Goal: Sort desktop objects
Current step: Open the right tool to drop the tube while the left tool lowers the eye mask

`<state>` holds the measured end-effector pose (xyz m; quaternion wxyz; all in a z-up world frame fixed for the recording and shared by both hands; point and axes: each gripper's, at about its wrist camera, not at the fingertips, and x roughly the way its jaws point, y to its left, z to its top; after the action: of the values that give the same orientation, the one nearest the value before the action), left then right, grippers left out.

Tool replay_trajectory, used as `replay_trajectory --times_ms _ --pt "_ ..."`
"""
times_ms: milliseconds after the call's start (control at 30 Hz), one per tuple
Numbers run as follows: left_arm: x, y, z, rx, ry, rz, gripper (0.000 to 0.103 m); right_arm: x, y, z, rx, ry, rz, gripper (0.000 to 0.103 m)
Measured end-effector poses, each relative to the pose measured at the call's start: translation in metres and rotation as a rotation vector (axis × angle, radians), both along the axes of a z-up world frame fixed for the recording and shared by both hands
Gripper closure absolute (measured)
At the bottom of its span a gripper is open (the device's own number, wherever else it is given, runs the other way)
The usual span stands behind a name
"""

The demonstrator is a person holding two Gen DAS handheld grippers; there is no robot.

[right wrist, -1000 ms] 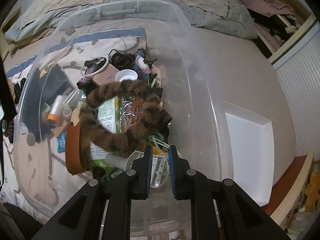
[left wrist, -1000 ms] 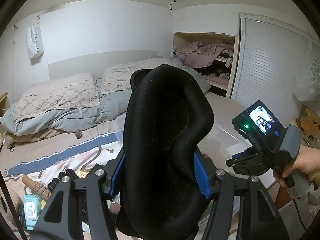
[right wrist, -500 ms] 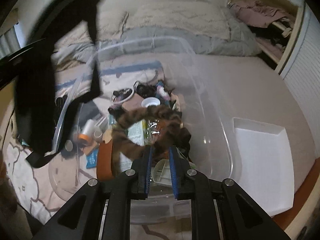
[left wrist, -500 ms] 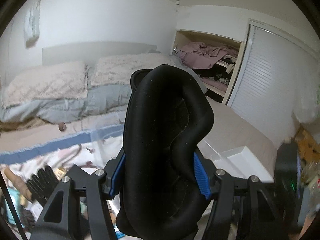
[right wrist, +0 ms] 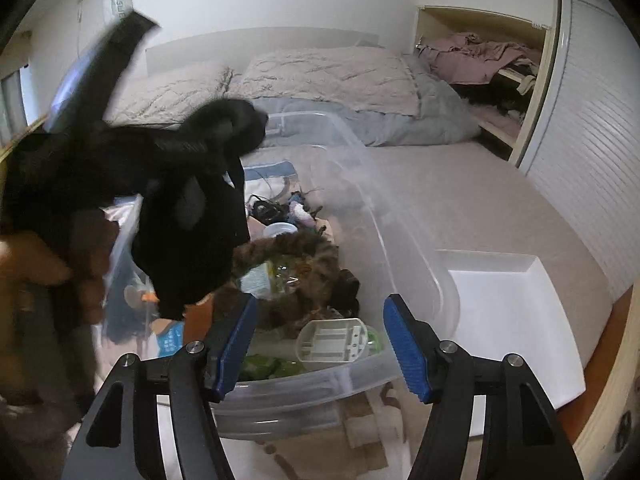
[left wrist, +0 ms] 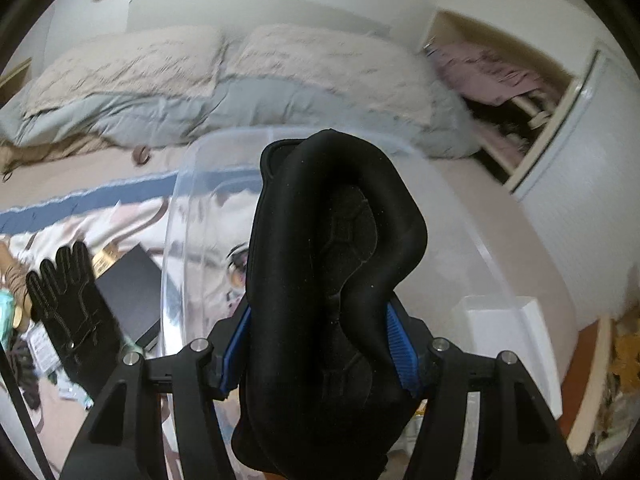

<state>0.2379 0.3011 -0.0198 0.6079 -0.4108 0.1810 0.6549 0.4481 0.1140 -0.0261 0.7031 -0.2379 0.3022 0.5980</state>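
Currently the left gripper (left wrist: 318, 350) clamps a soft, light, foldable black eye mask (left wrist: 332, 280) mid-body above the clear bin (right wrist: 400, 256), while the right gripper (right wrist: 318, 346) stands wide, empty.

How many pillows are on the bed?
2: the left pillow and the right pillow lie side by side at the head of the bed. More could be hidden under the covers.

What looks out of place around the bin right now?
A black glove lies on the bedspread outside the clear bin, not yet sorted. The black padded mask is pinched in the left gripper over the bin.
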Motion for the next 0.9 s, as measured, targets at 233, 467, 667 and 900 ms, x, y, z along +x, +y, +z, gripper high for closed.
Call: replay_trajectory --times_ms 233,467,667,900 --pt "-0.011 0.013 -0.023 -0.086 -0.040 0.088 0.042 -0.005 -0.004 0.002 0.017 -0.006 0.000 0.038" --pt "-0.010 0.015 -0.022 -0.092 -0.037 0.103 0.042 0.002 -0.004 0.000 0.019 0.049 -0.032 0.038" --pt "-0.011 0.015 -0.021 -0.089 -0.046 0.121 0.026 0.005 -0.005 -0.001 0.022 0.059 -0.042 0.038" --pt "-0.004 0.012 -0.011 -0.082 -0.026 0.137 0.008 0.011 -0.009 -0.001 0.034 0.073 -0.075 0.038"
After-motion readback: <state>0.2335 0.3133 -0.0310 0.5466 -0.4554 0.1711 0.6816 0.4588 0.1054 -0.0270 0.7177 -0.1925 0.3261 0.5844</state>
